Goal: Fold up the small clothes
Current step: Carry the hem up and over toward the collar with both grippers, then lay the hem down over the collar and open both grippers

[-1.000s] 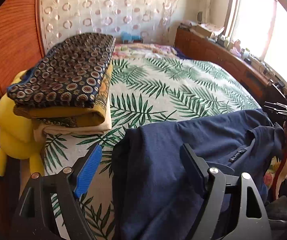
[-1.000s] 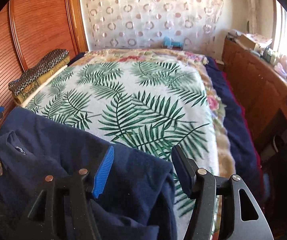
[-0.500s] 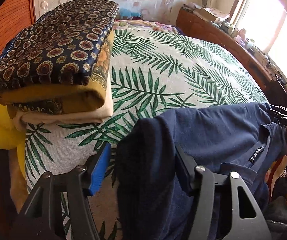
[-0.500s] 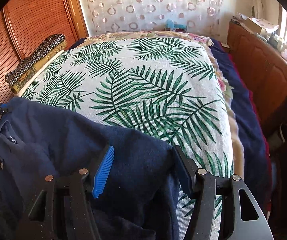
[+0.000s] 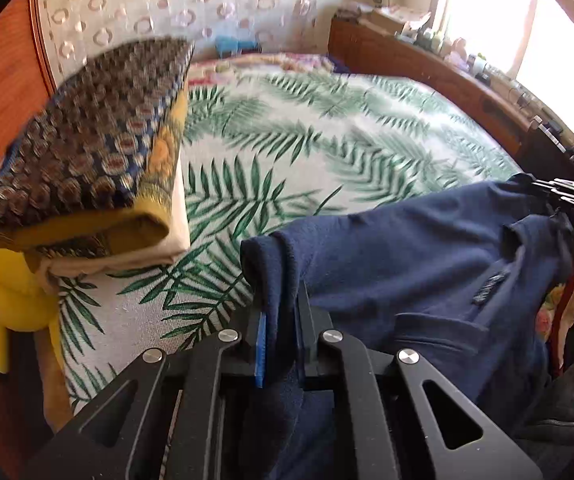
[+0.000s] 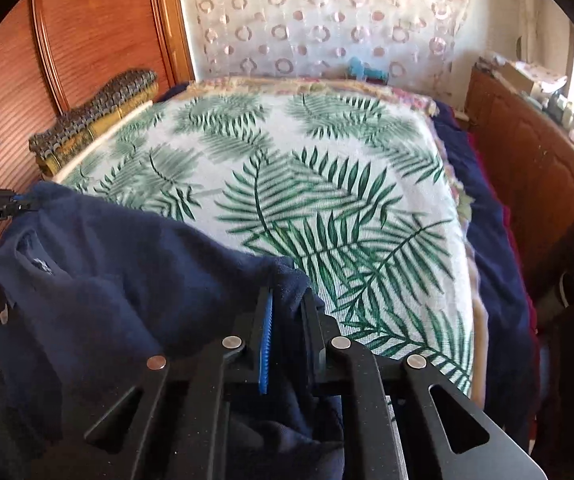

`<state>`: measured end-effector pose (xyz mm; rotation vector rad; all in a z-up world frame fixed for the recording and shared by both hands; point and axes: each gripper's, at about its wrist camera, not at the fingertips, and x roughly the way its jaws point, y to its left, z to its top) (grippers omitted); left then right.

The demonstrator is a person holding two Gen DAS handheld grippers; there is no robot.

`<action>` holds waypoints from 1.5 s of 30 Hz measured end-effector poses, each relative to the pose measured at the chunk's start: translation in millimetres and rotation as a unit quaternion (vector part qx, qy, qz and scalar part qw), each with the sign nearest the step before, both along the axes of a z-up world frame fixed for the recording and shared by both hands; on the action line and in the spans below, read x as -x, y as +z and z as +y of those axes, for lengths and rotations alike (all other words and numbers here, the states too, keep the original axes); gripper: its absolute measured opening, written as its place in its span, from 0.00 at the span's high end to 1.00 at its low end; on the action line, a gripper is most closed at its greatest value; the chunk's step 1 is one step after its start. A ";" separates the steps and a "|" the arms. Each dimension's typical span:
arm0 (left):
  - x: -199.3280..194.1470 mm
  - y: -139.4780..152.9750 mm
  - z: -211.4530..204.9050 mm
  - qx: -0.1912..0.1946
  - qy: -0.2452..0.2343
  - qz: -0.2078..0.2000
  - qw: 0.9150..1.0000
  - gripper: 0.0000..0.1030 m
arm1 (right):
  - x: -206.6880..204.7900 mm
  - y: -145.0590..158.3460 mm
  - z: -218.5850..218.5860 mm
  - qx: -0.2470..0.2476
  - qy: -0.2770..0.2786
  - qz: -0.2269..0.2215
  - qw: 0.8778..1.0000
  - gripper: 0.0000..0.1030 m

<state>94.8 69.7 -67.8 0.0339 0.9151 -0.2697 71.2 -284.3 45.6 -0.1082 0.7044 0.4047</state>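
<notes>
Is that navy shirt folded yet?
Not yet. The navy shirt hangs spread between left gripper and right gripper, both just closed on its edge, collar showing.

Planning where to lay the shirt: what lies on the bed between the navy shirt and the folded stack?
Only bare palm-leaf bedspread between navy shirt and folded stack, shown in the left wrist view.

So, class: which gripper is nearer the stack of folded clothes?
Left. The left gripper grips the navy shirt beside the stack; the right gripper holds its far end.
</notes>
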 end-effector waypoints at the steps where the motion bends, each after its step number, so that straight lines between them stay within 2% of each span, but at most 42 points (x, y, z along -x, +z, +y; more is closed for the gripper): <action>1: 4.1 5.5 0.8 0.005 0.001 -0.008 1.000 0.89 | 5.4 4.8 -1.7 -0.006 -0.002 -0.009 1.000 0.89; 4: 22.3 32.1 1.8 0.021 0.012 -0.044 0.999 0.89 | 22.2 24.5 -8.0 -0.037 -0.002 -0.036 0.999 0.89; 11: 58.9 85.7 -1.8 0.050 0.004 -0.120 0.992 0.90 | 74.4 76.4 -5.8 -0.042 0.012 -0.121 0.992 0.89; 20: 104.2 144.5 3.2 0.085 0.009 -0.205 0.975 0.90 | 144.6 117.8 -27.4 -0.064 0.007 -0.205 0.977 0.90; 25: 129.6 190.2 12.4 0.102 0.010 -0.269 0.958 0.90 | 186.5 150.8 -42.0 -0.068 0.001 -0.264 0.962 0.90; 28: 144.3 216.7 13.9 0.098 0.008 -0.308 0.946 0.90 | 205.4 171.7 -46.4 -0.066 0.002 -0.296 0.953 0.90; 36: 145.7 254.9 17.9 0.092 0.006 -0.363 0.927 0.90 | 243.3 212.6 -50.0 -0.055 0.004 -0.368 0.928 0.90; 38: 140.7 260.5 18.3 0.089 0.005 -0.368 0.925 0.90 | 242.5 211.5 -47.9 -0.051 0.003 -0.379 0.924 0.90; 41: 124.2 261.2 17.6 0.082 0.007 -0.366 0.927 0.90 | 228.9 204.8 -43.6 -0.040 0.001 -0.384 0.923 0.90; 45: 74.7 245.9 10.8 0.067 0.013 -0.344 0.936 0.90 | 189.2 192.7 -29.1 -0.022 -0.007 -0.358 0.934 0.90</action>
